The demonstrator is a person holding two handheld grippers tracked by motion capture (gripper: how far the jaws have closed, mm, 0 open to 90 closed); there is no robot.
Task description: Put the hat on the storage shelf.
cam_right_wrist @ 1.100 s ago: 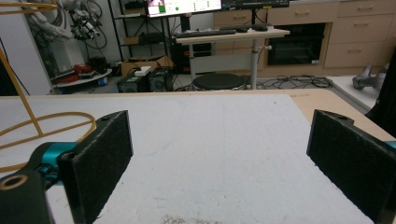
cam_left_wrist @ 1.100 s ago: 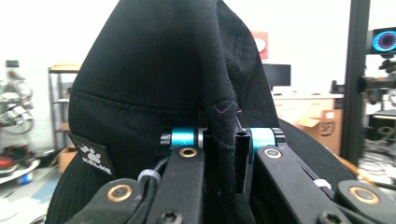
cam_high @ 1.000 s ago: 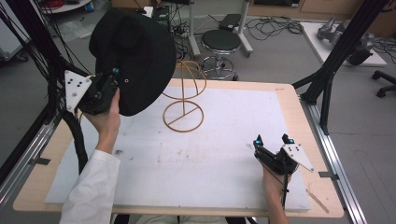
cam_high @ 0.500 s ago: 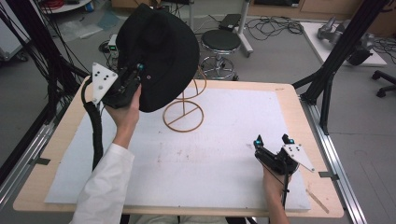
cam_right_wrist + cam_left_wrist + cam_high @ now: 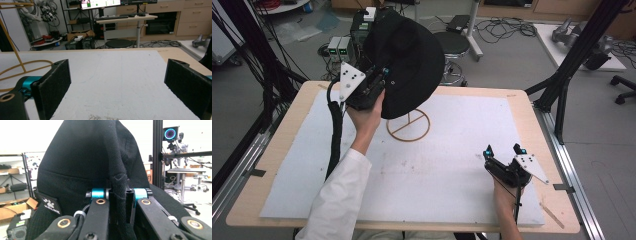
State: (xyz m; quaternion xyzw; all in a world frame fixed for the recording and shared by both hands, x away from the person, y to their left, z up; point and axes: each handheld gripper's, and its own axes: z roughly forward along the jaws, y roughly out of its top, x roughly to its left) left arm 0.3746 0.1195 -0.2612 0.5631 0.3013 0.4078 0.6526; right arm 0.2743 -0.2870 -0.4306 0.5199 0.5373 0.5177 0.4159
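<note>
Writing: a small patch low on the hat reads "KELME" under a paw print.
Hat: black, held up in the air above the wire stand, its brim hiding the stand's top.
Left gripper: clenched on a fold of the hat's brim, left of the stand.
Right gripper: released, jaws wide apart with nothing between them, low over the white mat, well right of the stand.

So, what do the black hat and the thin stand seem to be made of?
The black hat looks like matte woven cloth: a twill weave, stitched seams and soft folds show. The stand seems to be thin wire or rod with a tan, gold-like finish; whether metal or wood, I cannot tell.
</note>
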